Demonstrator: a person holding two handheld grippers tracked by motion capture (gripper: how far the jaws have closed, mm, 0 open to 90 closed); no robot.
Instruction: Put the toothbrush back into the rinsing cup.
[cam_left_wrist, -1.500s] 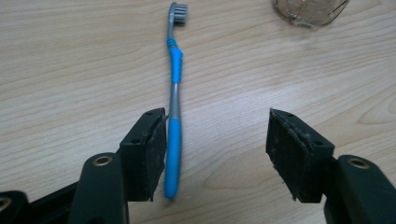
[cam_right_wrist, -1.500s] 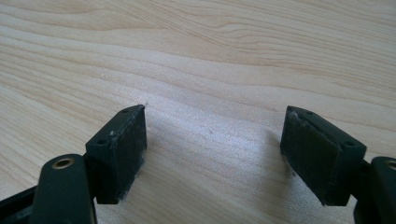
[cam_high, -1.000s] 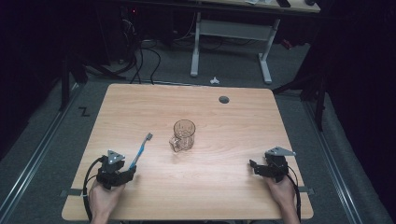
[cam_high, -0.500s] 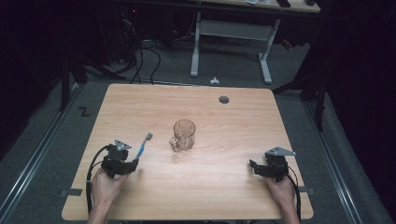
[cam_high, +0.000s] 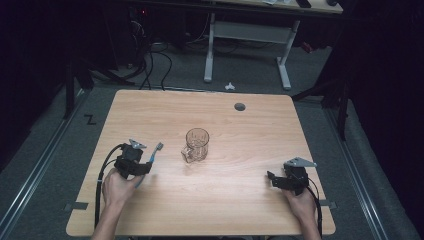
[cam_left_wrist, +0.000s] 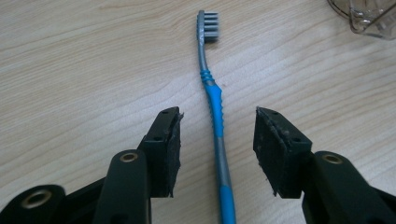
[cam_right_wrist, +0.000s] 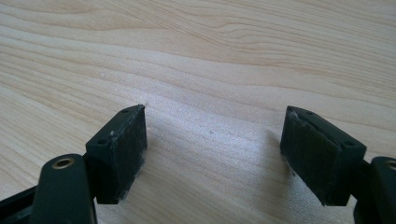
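the high view takes in the whole worktop (cam_high: 165, 107): a pale wood top with a small round hole (cam_high: 240, 106) near its far edge, a clear mug (cam_high: 196, 144) a little left of centre, and a hand at each near corner. the left hand-held gripper (cam_high: 145, 165) sits at the left side over the handle of a toothbrush (cam_high: 152, 157), whose head points away toward the far edge. the right hand-held gripper (cam_high: 272, 179) rests well apart from both, near the right near corner.

the left gripper view shows what the high view cannot: the left hand-held gripper (cam_left_wrist: 217, 135) has its jaws spread, one on each side of the toothbrush (cam_left_wrist: 214, 98), with a gap on both sides and neither pad touching the handle. the brush lies flat, blue and grey, bristles at the far end. a corner of the mug (cam_left_wrist: 364, 16) shows at the top right.

in the right gripper view the right hand-held gripper (cam_right_wrist: 215, 135) is spread wide over bare wood, nothing between its jaws.

the mug stands upright, handle toward the near side; it looks empty in the high view.

around the mug there is open wood on every side. the toothbrush lies just left of it, not touching. the left hand is close to the left edge, the right hand close to the near right edge.
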